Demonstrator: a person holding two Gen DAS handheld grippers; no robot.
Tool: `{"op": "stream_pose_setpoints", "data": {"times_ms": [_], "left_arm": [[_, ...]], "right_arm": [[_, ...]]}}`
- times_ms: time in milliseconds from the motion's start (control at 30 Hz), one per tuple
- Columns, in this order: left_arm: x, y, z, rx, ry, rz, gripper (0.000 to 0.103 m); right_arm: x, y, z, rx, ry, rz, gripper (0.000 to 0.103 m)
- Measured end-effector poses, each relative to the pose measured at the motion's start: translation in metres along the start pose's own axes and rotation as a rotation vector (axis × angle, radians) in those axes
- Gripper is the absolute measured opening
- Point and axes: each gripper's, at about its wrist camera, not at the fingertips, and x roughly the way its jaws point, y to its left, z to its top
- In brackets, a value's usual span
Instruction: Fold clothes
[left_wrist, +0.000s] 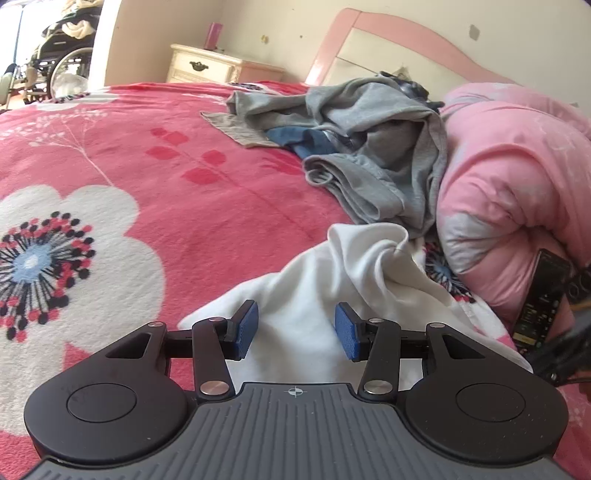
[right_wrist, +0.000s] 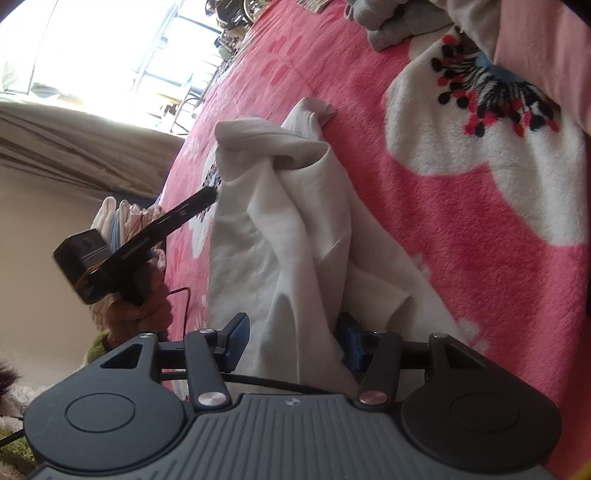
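White garment (left_wrist: 354, 273) lies crumpled on the pink floral blanket (left_wrist: 155, 155), right ahead of both grippers. Left gripper (left_wrist: 296, 329) jaws spread, hovering over the garment's near edge, pinching nothing. Right gripper (right_wrist: 295, 341) jaws spread with a raised fold of the garment between them, pads not pressing it; grey clothes pile (left_wrist: 373, 140) farther ahead.

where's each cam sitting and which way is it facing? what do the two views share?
Left wrist: on the left gripper, looking along its open fingers across the floral blanket to the grey clothes pile and headboard; no hand visible.
Right wrist: on the right gripper, rolled sideways, facing the bright window; the other gripper shows, gripped by a hand.
Shared: the crumpled white garment, lying between both grippers' spread pads, and the blanket.
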Motion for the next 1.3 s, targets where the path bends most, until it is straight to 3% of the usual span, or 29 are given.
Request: {"op": "stream_pose_setpoints", "data": {"times_ms": [133, 233, 433, 500, 567, 667, 800, 833, 967, 1033, 1100, 1167, 1300], "left_arm": [[-0.02, -0.009, 0.001, 0.014, -0.035, -0.01, 0.046], [-0.033, -0.022, -0.003, 0.039, -0.029, -0.056, 0.046], [-0.037, -0.062, -0.033, 0.139, 0.06, -0.169, 0.046], [-0.035, -0.075, -0.044, 0.175, 0.087, -0.19, 0.046], [-0.03, -0.082, -0.053, 0.184, 0.105, -0.2, 0.046], [-0.022, -0.087, -0.063, 0.18, 0.125, -0.198, 0.046], [-0.016, -0.087, -0.07, 0.17, 0.138, -0.183, 0.046], [-0.016, -0.087, -0.07, 0.17, 0.136, -0.182, 0.046], [-0.016, -0.087, -0.071, 0.161, 0.137, -0.18, 0.046], [-0.016, -0.085, -0.071, 0.158, 0.14, -0.181, 0.046], [-0.017, -0.084, -0.07, 0.156, 0.14, -0.185, 0.046], [-0.022, -0.082, -0.067, 0.141, 0.126, -0.187, 0.046], [-0.037, -0.063, -0.049, 0.065, 0.04, -0.175, 0.046]], "right_arm": [[-0.004, -0.005, 0.002, -0.031, 0.032, -0.032, 0.047], [-0.013, -0.004, 0.004, -0.073, 0.071, -0.076, 0.046], [-0.051, 0.027, 0.002, -0.357, 0.051, -0.429, 0.05], [-0.062, 0.049, 0.004, -0.454, -0.017, -0.461, 0.047], [-0.059, 0.075, 0.009, -0.575, -0.093, -0.451, 0.047], [-0.03, 0.115, 0.006, -0.813, -0.137, -0.371, 0.044], [0.038, 0.144, 0.003, -1.031, -0.038, -0.336, 0.039], [0.049, 0.14, 0.009, -1.04, -0.032, -0.356, 0.039], [0.058, 0.107, 0.061, -0.801, -0.172, -0.468, 0.034], [0.036, 0.093, 0.08, -0.626, -0.273, -0.398, 0.032], [0.02, 0.091, 0.086, -0.56, -0.335, -0.309, 0.033], [0.012, 0.088, 0.089, -0.524, -0.357, -0.272, 0.036], [0.014, 0.075, 0.1, -0.444, -0.333, -0.257, 0.053]]}}
